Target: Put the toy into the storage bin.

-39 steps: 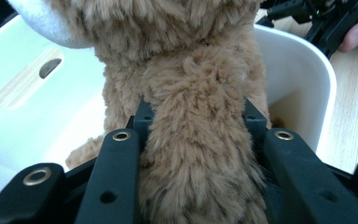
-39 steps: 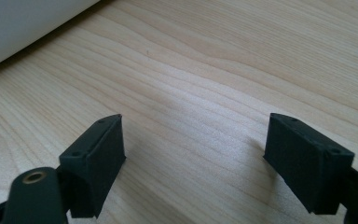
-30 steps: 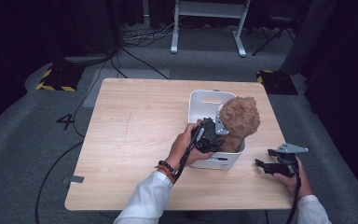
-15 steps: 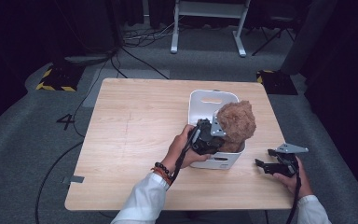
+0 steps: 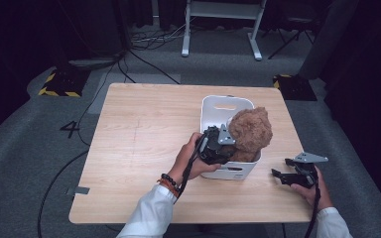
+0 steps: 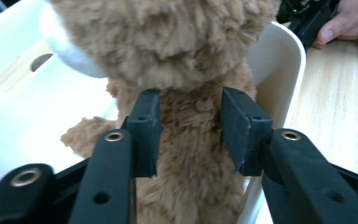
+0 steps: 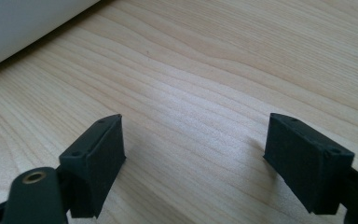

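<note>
Sitting in the white bin (image 5: 213,106), the teddy bear (image 6: 186,116) fills the left gripper (image 6: 189,128).

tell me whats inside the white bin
A brown teddy bear sits in the white bin, with the left gripper around its body. The bin floor beneath it is covered.

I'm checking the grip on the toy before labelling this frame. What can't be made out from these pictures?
- Teddy bear: its face, turned away in the left gripper view and too small in the high view.
- Bin: its inside bottom, covered by the bear in both views.
- Left gripper: whether the pads press the fur or just flank it; the jaws have just been opening.
- Right gripper: jaws open over bare table.
</note>
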### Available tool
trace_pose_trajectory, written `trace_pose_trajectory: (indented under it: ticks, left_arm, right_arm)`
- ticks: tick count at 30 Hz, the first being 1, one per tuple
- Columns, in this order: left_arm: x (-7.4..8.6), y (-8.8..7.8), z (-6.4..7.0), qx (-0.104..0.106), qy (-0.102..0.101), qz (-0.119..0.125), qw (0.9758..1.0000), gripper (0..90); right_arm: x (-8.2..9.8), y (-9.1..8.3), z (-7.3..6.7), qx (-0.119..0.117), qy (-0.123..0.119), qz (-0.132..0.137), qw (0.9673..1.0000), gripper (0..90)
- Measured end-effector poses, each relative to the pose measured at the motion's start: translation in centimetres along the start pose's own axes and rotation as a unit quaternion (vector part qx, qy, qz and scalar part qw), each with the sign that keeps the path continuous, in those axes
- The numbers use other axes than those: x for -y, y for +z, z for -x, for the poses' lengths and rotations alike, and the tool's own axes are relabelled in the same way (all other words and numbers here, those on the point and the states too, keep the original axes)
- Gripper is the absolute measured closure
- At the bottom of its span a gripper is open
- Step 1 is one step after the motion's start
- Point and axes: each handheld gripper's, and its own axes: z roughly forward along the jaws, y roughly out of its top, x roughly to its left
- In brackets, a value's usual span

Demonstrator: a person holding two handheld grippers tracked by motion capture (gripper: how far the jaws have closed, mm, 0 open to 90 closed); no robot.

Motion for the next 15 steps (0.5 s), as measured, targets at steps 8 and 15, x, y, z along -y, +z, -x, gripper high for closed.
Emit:
trace_pose_trajectory:
  ticks: [8,15]
  left_arm:
    - [0.6,-1.4,-0.5,-0.011,-0.010,0.015,0.9998,55.3]
    - [1.4,-2.4,-0.9,-0.023,-0.026,0.024,0.9991,47.0]
  right_arm:
    - [0.0,0.0,0.0,0.000,0.000,0.000,1.0000,19.7]
    - [0.0,0.0,0.0,0.000,0.000,0.000,1.0000,19.6]
